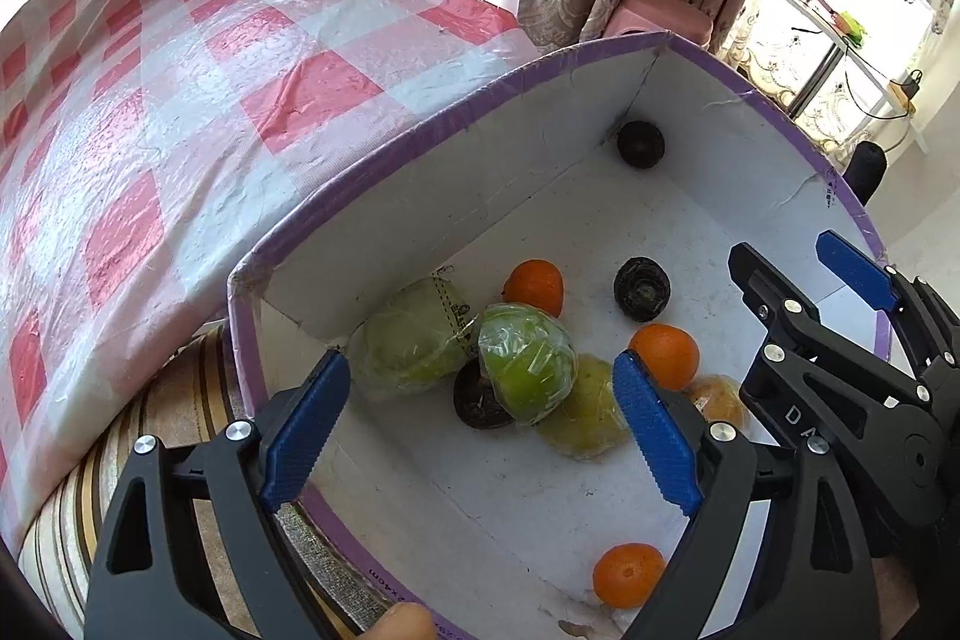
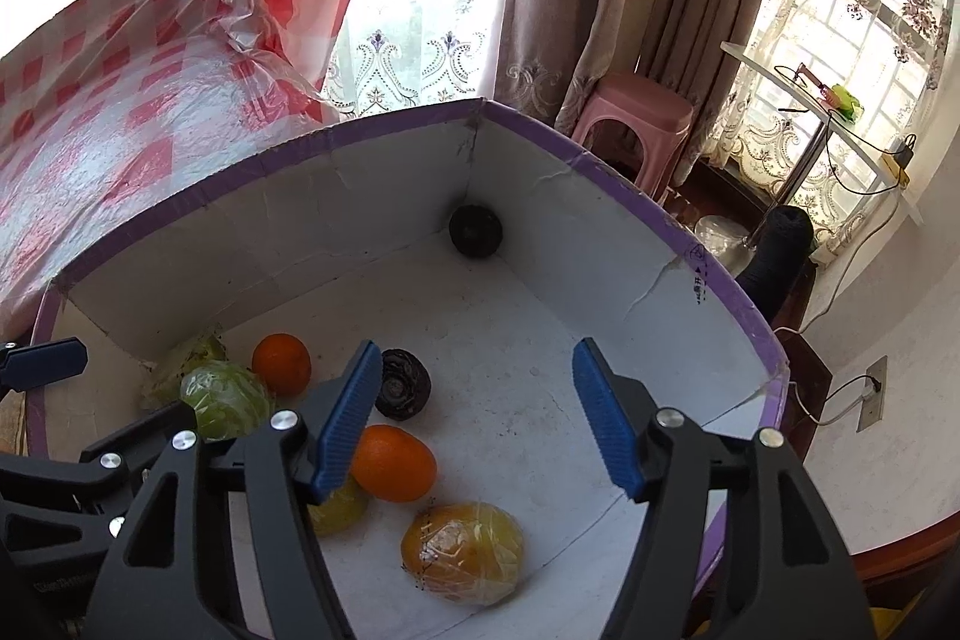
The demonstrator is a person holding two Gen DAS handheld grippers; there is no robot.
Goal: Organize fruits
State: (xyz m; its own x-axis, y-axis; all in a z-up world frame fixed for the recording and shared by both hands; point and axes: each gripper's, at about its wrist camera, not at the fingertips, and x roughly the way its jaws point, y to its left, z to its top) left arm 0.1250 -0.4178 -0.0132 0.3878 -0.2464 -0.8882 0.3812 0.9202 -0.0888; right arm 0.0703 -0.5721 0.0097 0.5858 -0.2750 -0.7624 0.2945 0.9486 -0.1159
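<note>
A white box with a purple rim (image 1: 420, 130) (image 2: 750, 304) holds the fruit. In the left wrist view, wrapped green fruits (image 1: 525, 361), several oranges (image 1: 665, 353) and dark round fruits (image 1: 642, 289) lie in it. My left gripper (image 1: 480, 424) is open and empty, hovering over the green fruits at the box's near corner. My right gripper (image 2: 477, 415) is open and empty above the box floor, near an orange (image 2: 393, 463), a wrapped orange-yellow fruit (image 2: 462, 550) and a dark fruit (image 2: 403, 383). The right gripper also shows in the left wrist view (image 1: 798, 262).
A red-and-white checked plastic cloth (image 1: 180, 112) covers the surface left of the box. One dark fruit (image 2: 475, 231) sits in the box's far corner. A pink stool (image 2: 636, 118), curtains and a white side table (image 2: 810, 100) stand beyond the box.
</note>
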